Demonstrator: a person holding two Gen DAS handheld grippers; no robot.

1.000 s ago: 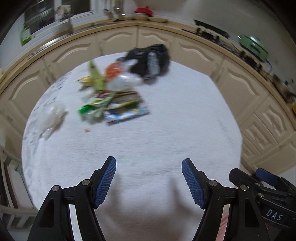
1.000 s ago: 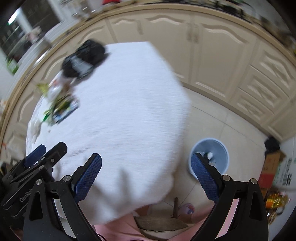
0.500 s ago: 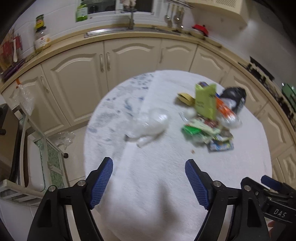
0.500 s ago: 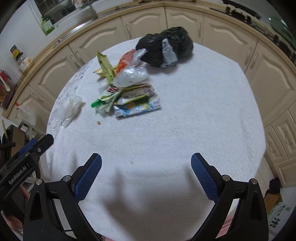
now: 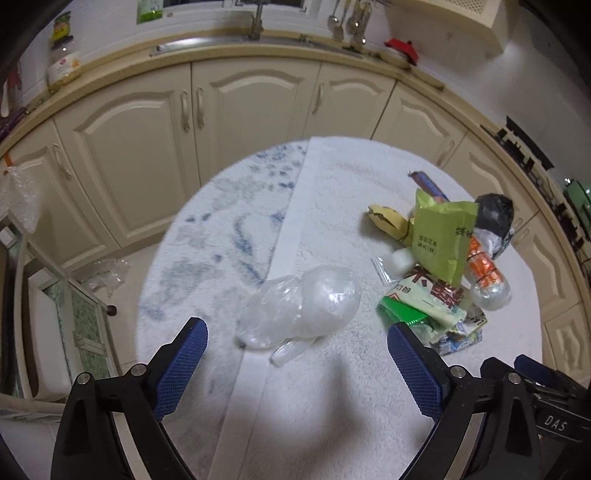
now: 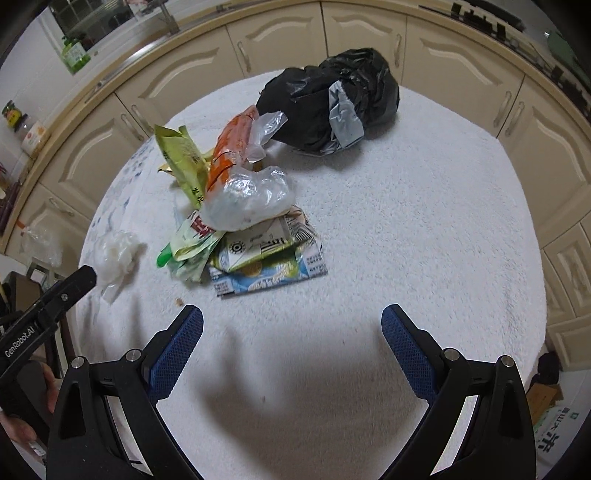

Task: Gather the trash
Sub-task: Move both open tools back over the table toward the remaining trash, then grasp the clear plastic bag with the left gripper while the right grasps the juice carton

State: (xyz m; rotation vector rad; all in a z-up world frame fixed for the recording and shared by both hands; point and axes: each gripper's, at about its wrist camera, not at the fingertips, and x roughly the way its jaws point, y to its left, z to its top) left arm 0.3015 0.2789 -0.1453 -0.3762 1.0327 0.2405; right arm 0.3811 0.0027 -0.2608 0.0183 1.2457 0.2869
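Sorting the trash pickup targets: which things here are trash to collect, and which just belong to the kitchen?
Trash to collect:
clear plastic bag
green snack packet
wrapper pile
black bag

Just lying about:
jar
hanging spoons
cardboard box

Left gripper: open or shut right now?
Open. The left gripper has just been widening; its blue pads stand apart, nothing between them, short of the clear plastic bag.

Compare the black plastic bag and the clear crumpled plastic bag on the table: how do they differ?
The black plastic bag is opaque and bulky; the clear crumpled plastic bag is see-through and flatter. The black one lies at the far side of the wrapper pile; the clear one lies apart, nearer the left gripper. Both rest on the white cloth, ungripped.
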